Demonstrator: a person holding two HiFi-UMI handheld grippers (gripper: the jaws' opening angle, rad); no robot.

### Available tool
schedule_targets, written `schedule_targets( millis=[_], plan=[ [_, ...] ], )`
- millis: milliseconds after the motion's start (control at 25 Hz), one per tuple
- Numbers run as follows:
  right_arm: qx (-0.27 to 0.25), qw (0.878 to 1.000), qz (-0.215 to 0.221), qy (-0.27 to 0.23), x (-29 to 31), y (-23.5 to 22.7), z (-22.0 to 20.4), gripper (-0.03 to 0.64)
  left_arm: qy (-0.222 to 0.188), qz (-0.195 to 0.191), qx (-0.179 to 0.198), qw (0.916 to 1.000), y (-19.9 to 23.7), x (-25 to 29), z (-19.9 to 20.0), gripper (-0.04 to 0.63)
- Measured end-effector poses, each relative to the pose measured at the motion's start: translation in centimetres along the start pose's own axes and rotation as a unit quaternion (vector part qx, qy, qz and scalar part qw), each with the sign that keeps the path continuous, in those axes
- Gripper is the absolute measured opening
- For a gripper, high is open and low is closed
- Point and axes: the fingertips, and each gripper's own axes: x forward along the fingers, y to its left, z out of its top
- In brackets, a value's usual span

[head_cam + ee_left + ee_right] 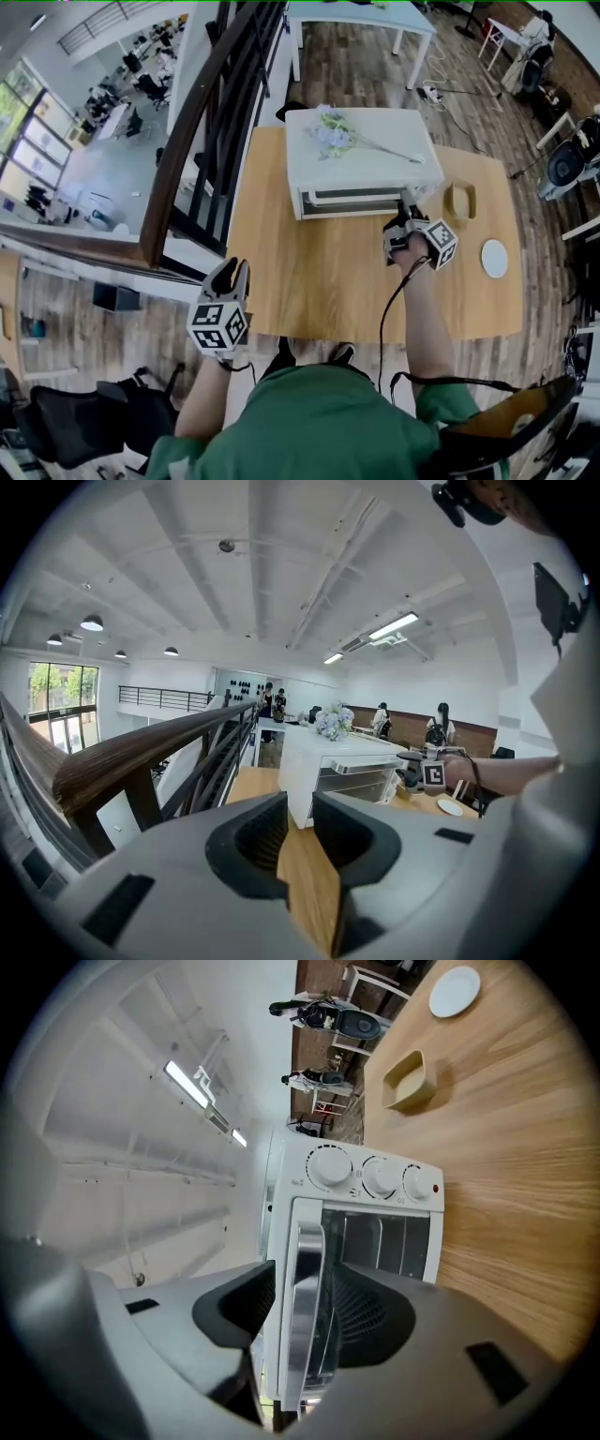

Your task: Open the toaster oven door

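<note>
The toaster oven [361, 164] stands at the far middle of the wooden table [309, 281], with its front towards the person. A spray of pale flowers [330, 133] lies on its top.

Right gripper [406, 216]: positioned at the right end of the oven front, touching or just short of it in the head view. In the right gripper view, the chrome door handle [305, 1316] runs lengthwise between the two jaws. The jaws stand apart and straddle it. One jaw's edge meets the handle. On the other side a thin strip of white door frame shows between jaw and bar, so a firm clamp cannot be confirmed. The glass door [375, 1241] lies directly behind the handle and the oven racks show through it. Whether the door is shut or slightly ajar cannot be told. Three control knobs [380, 1176] sit beside the door.

Left gripper [229, 277]: held at the near left edge of the table, well apart from the oven. Its jaws are slightly parted with nothing between them. Only bare table surface shows through the gap.

To the right of the oven are a small wooden holder [459, 201] and a white round plate [494, 259], both apart from the right gripper. A dark stair railing [202, 103] runs along the table's left side.
</note>
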Motion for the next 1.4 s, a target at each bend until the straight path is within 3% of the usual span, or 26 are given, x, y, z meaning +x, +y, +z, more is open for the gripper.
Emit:
schedule_targets(
  millis=[80,160,920,1400],
  plan=[
    [0.015,1.000,0.006,0.005,0.3,0.1,-0.5,0.184,0.000,0.001,-0.002,1.0000,-0.1,-0.2,0.0,0.095],
    [0.029,0.999,0.024,0.008,0.6,0.0,-0.6,0.125,0.001,-0.001,-0.002,1.0000,-0.4,-0.3,0.0,0.095],
    [0.010,0.999,0.045,0.028,-6.5,-3.5,-2.0,0.117,0.016,-0.058,0.033,0.9976,-4.5,1.0,-0.4,0.095],
    [-0.004,0.999,0.000,0.036,-12.2,-9.8,-2.9,0.110,0.036,-0.082,0.040,0.9951,-7.0,0.8,-2.4,0.095]
  ],
)
